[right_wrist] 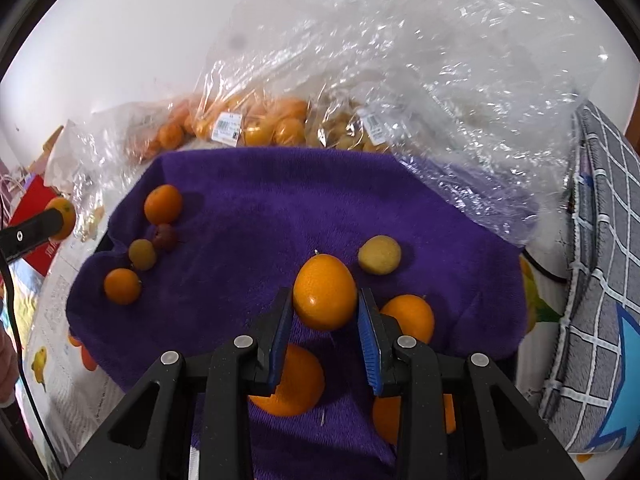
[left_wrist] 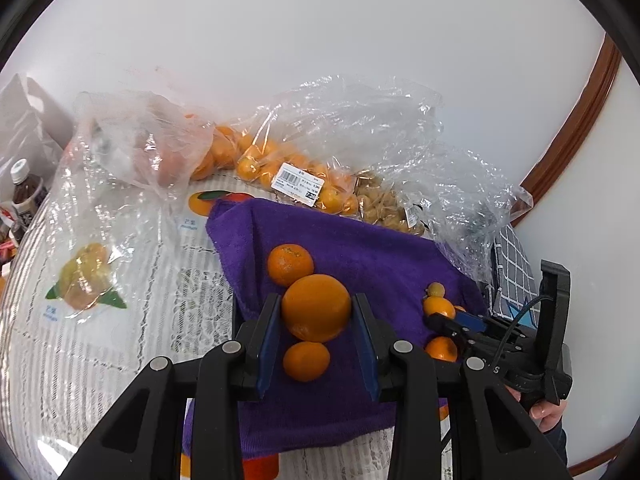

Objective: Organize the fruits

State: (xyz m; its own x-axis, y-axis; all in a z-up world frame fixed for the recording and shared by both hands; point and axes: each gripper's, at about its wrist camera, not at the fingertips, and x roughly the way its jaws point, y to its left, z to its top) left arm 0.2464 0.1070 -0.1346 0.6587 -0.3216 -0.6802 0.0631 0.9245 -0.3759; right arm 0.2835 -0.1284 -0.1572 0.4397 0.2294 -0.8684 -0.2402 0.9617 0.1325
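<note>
left claw (left_wrist: 316, 312) is clamped on a round orange (left_wrist: 316, 307), blue pads pressing its two sides at about the widest part, fruit lifted over the purple towel (left_wrist: 360, 248). right claw (right_wrist: 325, 306) is closed the same way on a smaller, egg-shaped orange fruit (right_wrist: 325, 291), pads on its flanks, above the same towel. from the left wrist view the right claw also shows off to the right, low over the towel's edge. handling guess: both fruits look firm and fairly light, skin glossy on the egg-shaped one so it could slip or rotate if gripped near an end; best hold is across the middle, as now, with modest squeeze since peel bruises. round shape means anything set down on the towel may roll, though the pile should damp that. loose fruit on the towel: a mandarin (left_wrist: 290, 265) just beyond the held orange, another mandarin (left_wrist: 306, 361) below it, and in the right wrist view a pale yellow fruit (right_wrist: 379, 254) just beside the held one plus a small cluster at the towel's left side. clear plastic bags (left_wrist: 352, 128) of more fruit lie behind the towel on the tabletop (left_wrist: 120, 320); crinkly film, thin, would snag a pad easily.
</note>
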